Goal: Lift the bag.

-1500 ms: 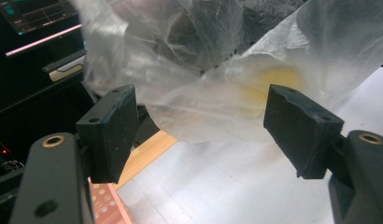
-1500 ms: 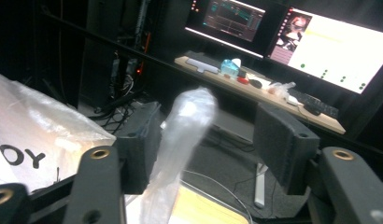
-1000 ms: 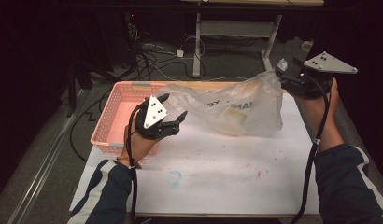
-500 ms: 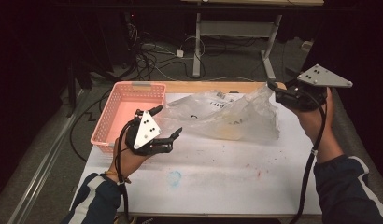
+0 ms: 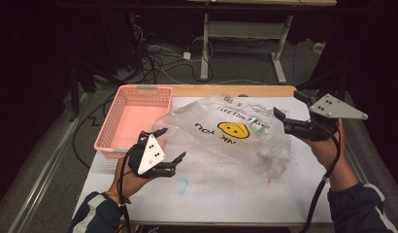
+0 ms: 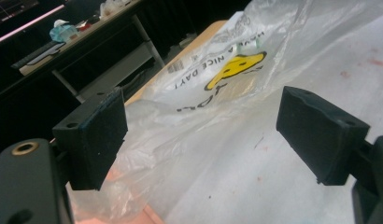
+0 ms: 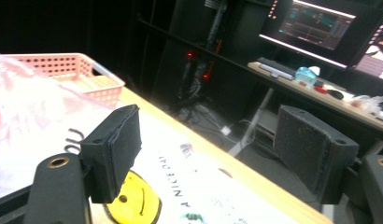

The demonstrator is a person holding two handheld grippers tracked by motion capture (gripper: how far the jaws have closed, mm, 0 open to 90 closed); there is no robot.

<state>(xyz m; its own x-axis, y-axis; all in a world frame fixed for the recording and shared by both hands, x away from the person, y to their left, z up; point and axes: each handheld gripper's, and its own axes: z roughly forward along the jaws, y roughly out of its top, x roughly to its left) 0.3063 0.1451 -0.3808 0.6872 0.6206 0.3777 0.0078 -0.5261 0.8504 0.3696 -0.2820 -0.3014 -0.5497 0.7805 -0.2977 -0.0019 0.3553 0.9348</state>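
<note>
We see a clear plastic bag [image 5: 236,138] lying flat-ish across the white sheet [image 5: 226,199] on the table, crumpled, w/ a yellow smiley face [image 5: 233,129] and black lettering printed on it; its left edge laps over the near right corner of the pink basket [image 5: 131,119], which sits at the table's left edge. Left gripper [image 5: 169,145] is near the bag's left edge, just off the basket's near corner, jaws turned toward the bag. In the left gripper view we note both black pads set wide apart, bag film and smiley beyond them, nothing pressed btwn them; jaws have just been opening. Right gripper [image 5: 279,116] is held by the right hand [image 5: 328,148] at the bag's right side, above the crumpled right edge, grey three-cornered plate [image 5: 335,108] on top. In the right gripper view its pads also stand wide, w/ the bag's print and smiley below and the basket [image 7: 73,70] farther off to the left; nothing gripped, jaws have just been opening too. We can't tell whether either gripper touches the film. Bag looks empty as far as we can make out. Striped sleeve [image 5: 92,216] at bottom left, dark sleeve at bottom right.
</note>
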